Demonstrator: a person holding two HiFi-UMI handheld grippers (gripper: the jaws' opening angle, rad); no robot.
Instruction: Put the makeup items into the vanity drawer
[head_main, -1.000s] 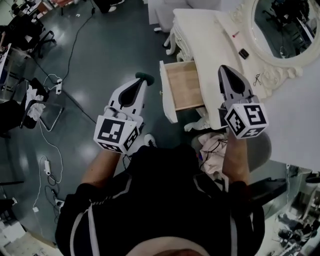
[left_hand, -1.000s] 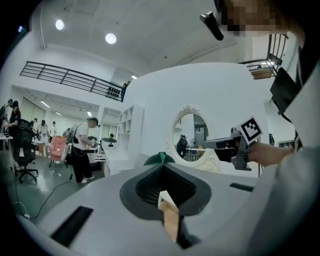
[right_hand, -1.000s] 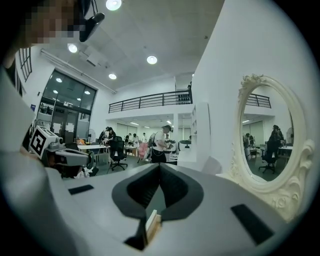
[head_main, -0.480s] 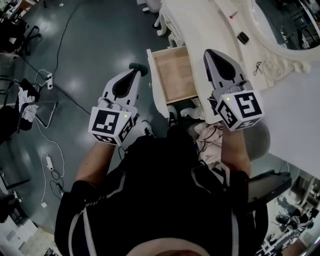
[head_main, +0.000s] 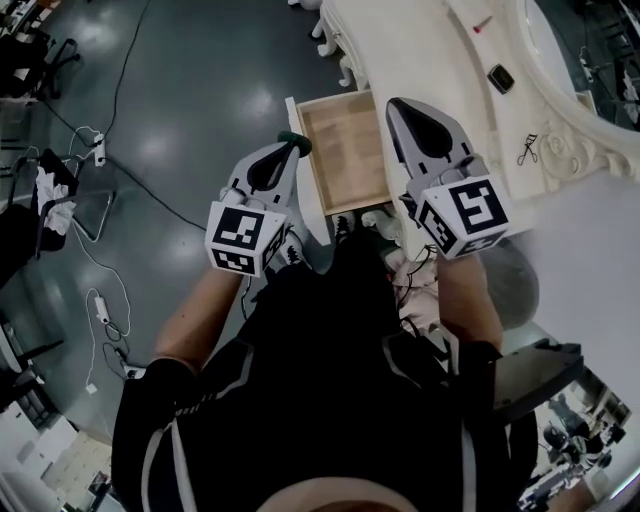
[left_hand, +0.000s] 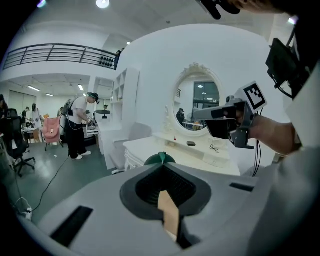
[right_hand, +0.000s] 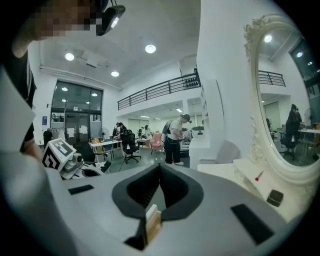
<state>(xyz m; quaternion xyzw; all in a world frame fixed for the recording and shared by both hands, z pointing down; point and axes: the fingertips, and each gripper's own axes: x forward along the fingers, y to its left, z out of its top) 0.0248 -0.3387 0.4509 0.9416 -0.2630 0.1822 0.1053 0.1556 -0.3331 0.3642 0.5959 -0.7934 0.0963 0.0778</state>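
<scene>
— Wooden drawer (head_main: 345, 150): pulled open. What is held?
— A green item (head_main: 295, 140) is pinched by the left gripper (head_main: 289, 149) at the drawer's left edge; the right gripper (head_main: 395, 104), jaws together and empty, is held by its right edge.

Drawer (head_main: 345, 150) open from above; right tongs (head_main: 393, 103) crowd its right edge

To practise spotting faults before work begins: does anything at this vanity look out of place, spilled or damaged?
Nothing looks spilled or broken. The vanity drawer stands pulled out and bare, while a small red item, a small dark case and an eyelash curler lie scattered on the vanity top.
</scene>
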